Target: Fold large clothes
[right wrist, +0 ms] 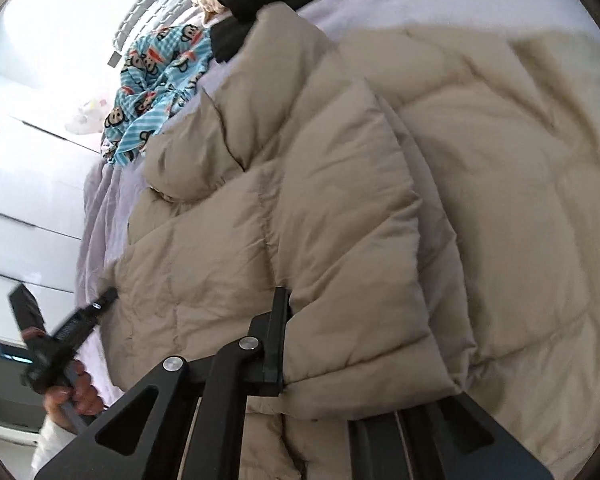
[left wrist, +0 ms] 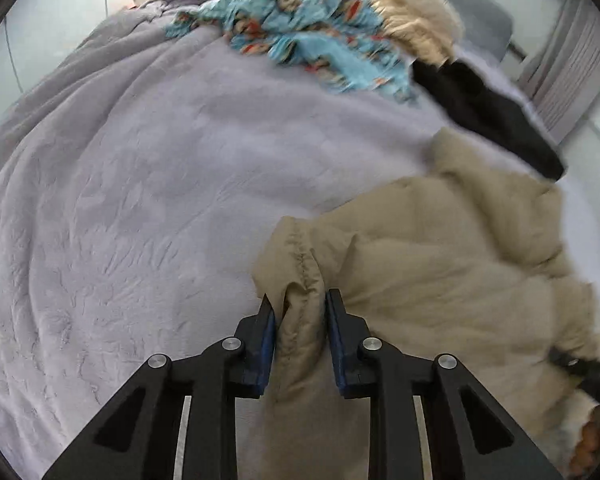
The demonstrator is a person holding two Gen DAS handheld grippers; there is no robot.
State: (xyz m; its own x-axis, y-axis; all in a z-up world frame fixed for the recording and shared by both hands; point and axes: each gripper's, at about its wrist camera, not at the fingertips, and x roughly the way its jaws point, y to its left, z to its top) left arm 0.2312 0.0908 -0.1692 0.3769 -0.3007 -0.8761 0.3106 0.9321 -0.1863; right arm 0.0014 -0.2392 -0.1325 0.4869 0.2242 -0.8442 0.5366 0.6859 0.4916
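Clutter beyond jacket (left wrist: 440, 248) — pajamas (left wrist: 320, 36), fleece (left wrist: 416, 16).

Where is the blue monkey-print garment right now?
The blue garment lies crumpled at the far edge of the grey blanket, beside a cream fleece and beyond the beige jacket.

On the bed (left wrist: 140, 200), the jacket (left wrist: 440, 248) lies nearest; past its far edge lie the dark garment (left wrist: 484, 112), the printed cloth (left wrist: 316, 36) and the fleece (left wrist: 416, 16).
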